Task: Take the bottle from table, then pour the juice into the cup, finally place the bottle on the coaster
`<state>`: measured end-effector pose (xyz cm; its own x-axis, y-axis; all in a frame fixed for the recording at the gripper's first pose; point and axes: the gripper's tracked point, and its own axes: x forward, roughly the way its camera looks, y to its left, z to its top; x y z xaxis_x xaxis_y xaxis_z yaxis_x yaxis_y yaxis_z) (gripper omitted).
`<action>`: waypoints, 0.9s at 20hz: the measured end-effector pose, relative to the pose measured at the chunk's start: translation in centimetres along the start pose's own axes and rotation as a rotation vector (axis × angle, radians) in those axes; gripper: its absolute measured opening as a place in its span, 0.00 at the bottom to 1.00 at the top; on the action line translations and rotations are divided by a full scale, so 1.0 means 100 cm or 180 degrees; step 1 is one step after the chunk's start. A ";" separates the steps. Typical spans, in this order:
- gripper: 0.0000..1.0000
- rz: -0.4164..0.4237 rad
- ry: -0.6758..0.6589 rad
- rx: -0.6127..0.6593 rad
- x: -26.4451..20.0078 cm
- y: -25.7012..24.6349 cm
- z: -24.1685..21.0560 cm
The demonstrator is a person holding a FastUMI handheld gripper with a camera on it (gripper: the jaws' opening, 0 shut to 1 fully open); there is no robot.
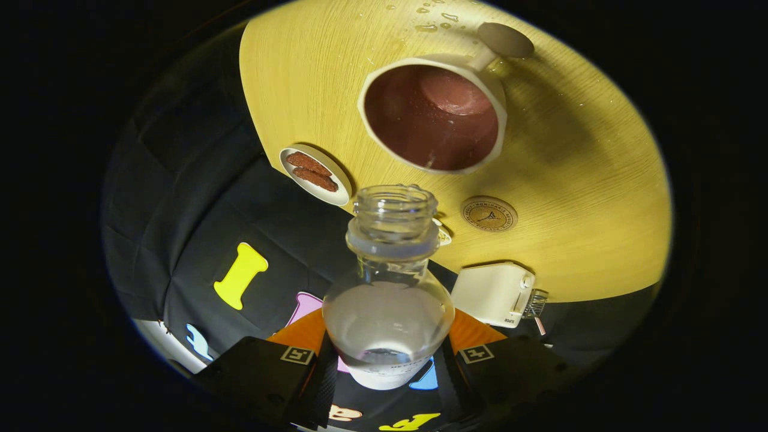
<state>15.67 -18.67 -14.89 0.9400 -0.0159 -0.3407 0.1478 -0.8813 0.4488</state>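
coaster (489, 213) print and bottle (388, 294) label, both illegible

The clear plastic bottle (388, 282) is sitting clamped between the two fingers of the gripper (387, 366), uncapped, its open mouth pointing ahead toward the cup (433, 114) and a little clear liquid lying inside it. The cup, white outside and reddish-brown inside, with a side handle, is standing on the wooden table just beyond the bottle's mouth. The round cork coaster (489, 213) is lying flat beside the cup, unoccupied.
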 end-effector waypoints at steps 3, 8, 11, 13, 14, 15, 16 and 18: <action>0.72 -0.0004 -0.0003 -0.0008 0.001 -0.001 0.002; 0.72 -0.0015 -0.0009 -0.0015 0.001 -0.007 0.006; 0.72 -0.0018 -0.0001 -0.0072 -0.001 -0.012 0.004; 0.72 0.0047 -0.0038 -0.0196 -0.002 -0.011 0.005; 0.72 0.0073 -0.0054 -0.0289 -0.003 -0.011 0.005; 0.72 0.0079 -0.0057 -0.0386 -0.004 -0.013 0.004; 0.72 0.0081 -0.0058 -0.0497 -0.005 -0.016 0.003; 0.72 0.0053 -0.0055 -0.0786 -0.008 -0.024 0.002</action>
<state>14.48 -16.64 -15.89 0.9379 -0.0392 -0.3447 0.2050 -0.7388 0.6419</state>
